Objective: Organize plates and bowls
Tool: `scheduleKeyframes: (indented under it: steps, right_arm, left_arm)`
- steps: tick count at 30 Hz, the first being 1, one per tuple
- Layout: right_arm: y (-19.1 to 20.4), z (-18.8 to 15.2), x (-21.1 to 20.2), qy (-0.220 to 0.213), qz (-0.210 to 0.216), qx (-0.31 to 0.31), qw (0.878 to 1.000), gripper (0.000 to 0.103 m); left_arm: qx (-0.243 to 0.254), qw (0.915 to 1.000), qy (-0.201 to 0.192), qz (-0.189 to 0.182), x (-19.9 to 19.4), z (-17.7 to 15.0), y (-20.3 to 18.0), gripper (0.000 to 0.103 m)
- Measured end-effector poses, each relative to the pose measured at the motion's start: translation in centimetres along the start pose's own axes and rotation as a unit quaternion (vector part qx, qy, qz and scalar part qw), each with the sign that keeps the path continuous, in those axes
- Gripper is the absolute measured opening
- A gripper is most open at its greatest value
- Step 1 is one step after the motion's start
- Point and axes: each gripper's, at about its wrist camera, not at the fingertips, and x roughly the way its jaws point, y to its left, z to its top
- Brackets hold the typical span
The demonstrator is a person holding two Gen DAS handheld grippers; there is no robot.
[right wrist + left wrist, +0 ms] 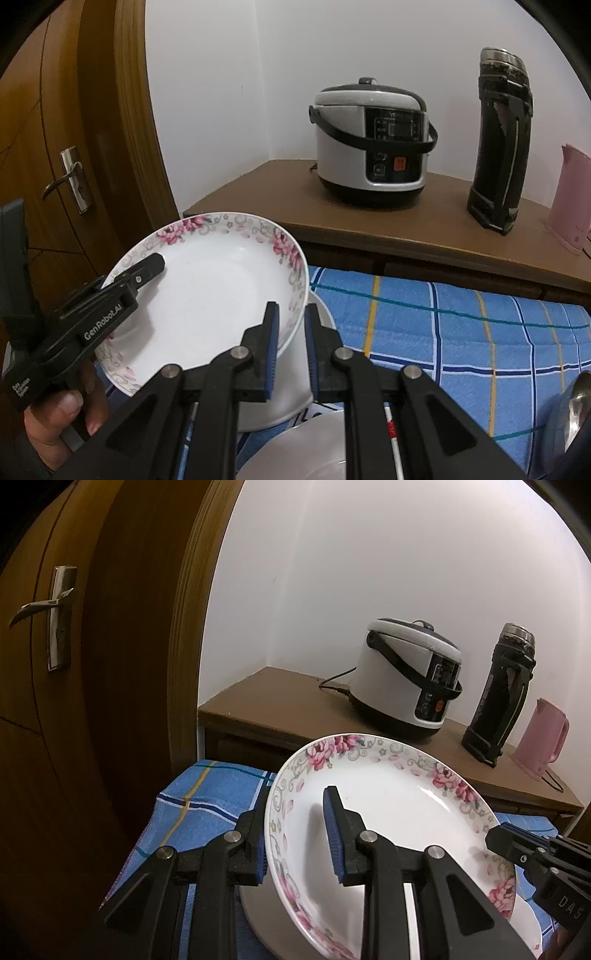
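Between the pads of my left gripper [299,834] sits the rim of the shallow white ceramic plate with a pink floral border [388,812]; the jaws are nearly closed and clamped on that near left rim, one finger under the outside, the other lying inside the well. My right gripper [290,347] is likewise almost fully closed, pinching the opposite rim of the same plate, one pad inside, one outside. In my judgement the two-sided hold is there to keep a wide, smooth dish from swinging or slipping out of a single narrow pinch.

The plate is held tilted, its far edge raised, clear of the pieces beneath. Directly under it sits a plain white bowl [280,391], and nearer the lower edge of the right view lies another white dish [295,450]. Whether the floral plate touches the bowl's rim I cannot tell. These rest on a blue checked cloth [461,325] covering the near surface.

Beyond the cloth, a brown wooden side table [388,218] carries a white and black rice cooker [373,144] near its back left corner, a tall black thermos flask [498,147] to its right, and a pink kettle [569,199] at the right edge. A brown wooden door with a metal lever handle [55,616] stands to the left.
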Motion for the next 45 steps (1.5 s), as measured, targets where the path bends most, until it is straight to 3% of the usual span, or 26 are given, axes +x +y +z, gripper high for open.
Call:
scheduleKeyframes:
  steps: [18, 45]
  right_arm:
    - [-0.1, -0.1, 1.9, 0.026, -0.005, -0.001, 1.0, 0.014]
    - [-0.2, -0.9, 4.1, 0.076, -0.024, -0.011, 0.997, 0.014]
  left_arm:
    - [0.005, 0.9995, 0.029, 0.008, 0.9, -0.5, 0.3, 0.029]
    - [0.014, 0.9924, 0.121, 0.016, 3.5, -1.8, 0.3, 0.029]
